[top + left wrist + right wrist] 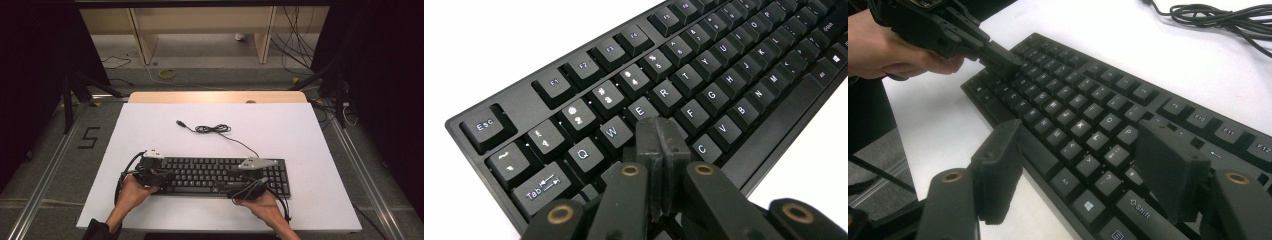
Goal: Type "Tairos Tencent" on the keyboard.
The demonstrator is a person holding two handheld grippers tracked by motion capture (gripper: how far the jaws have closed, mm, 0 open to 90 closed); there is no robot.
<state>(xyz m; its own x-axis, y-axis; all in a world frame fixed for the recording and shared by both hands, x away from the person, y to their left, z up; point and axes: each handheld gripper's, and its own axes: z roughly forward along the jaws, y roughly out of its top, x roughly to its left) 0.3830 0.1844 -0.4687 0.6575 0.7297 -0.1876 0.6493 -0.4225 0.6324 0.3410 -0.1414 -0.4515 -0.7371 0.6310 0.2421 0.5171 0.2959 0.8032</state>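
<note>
Plainly black keyboard (220, 175) (white legends), flat

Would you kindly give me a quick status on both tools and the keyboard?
Left tool shut, tips down on the letter keys near D. Right tool open, hovering over the right end of the black full-size keyboard. Coiled black cable lies behind, clear.

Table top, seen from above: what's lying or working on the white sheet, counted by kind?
Keyboards: 1, the black keyboard.
Cables: 1, the keyboard's loose cable with its plug end.
Hand-held grippers: 2, the left gripper with jaws shut over the keys, and the right gripper with jaws open.
Total: 4.
</note>
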